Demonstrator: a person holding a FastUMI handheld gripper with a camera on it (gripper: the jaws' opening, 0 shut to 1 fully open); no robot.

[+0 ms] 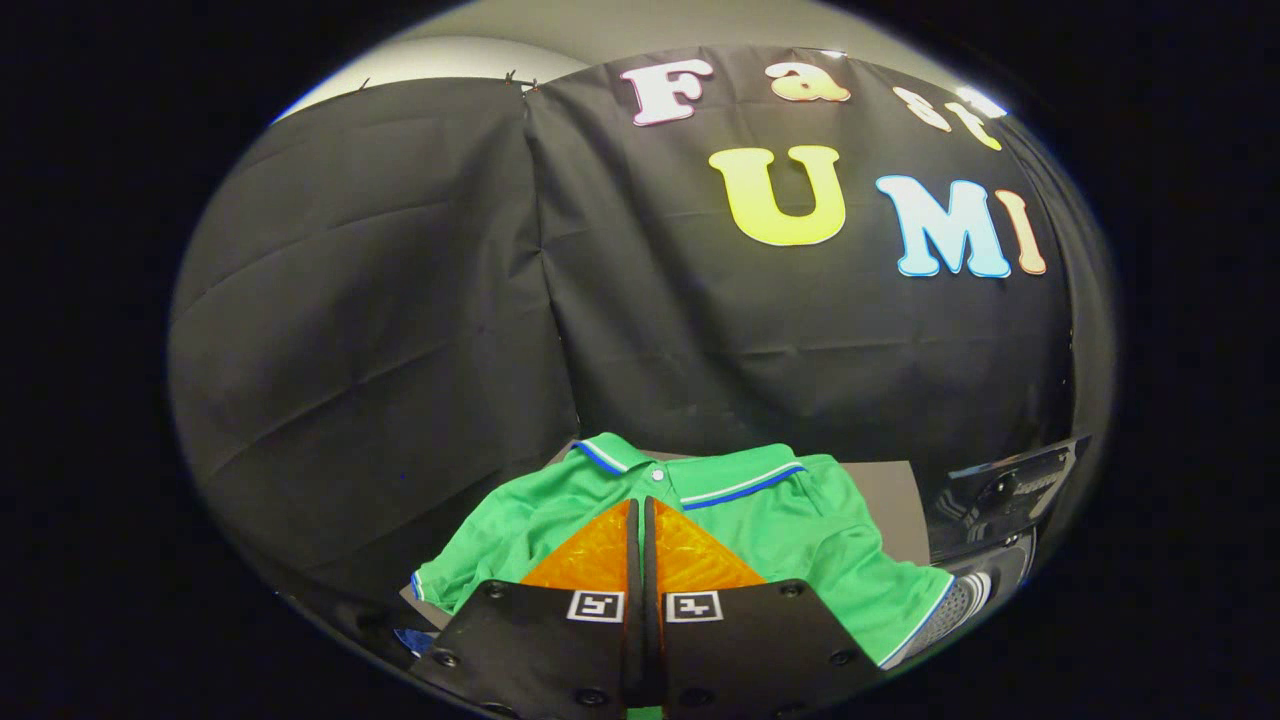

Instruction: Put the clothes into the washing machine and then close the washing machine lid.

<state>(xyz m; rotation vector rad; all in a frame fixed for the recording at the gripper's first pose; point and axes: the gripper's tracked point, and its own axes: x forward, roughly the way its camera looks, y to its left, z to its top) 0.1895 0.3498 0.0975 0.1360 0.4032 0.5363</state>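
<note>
A green polo shirt point(800, 530) with a blue and white trimmed collar lies spread on a grey surface point(895, 500), collar toward the back. My gripper point(641, 505) hovers over the shirt's chest, just below the collar button, with its fingers pressed together. I see no fabric pinched between them. Part of the shirt's lower body is hidden behind the fingers. To the right of the shirt stands a dark washing machine point(1010, 490), partly seen, and one sleeve point(915, 600) reaches toward it.
Black cloth walls close off the back and the left side. A small blue item point(412, 640) peeks out beside the left finger's base, under the shirt's other sleeve.
</note>
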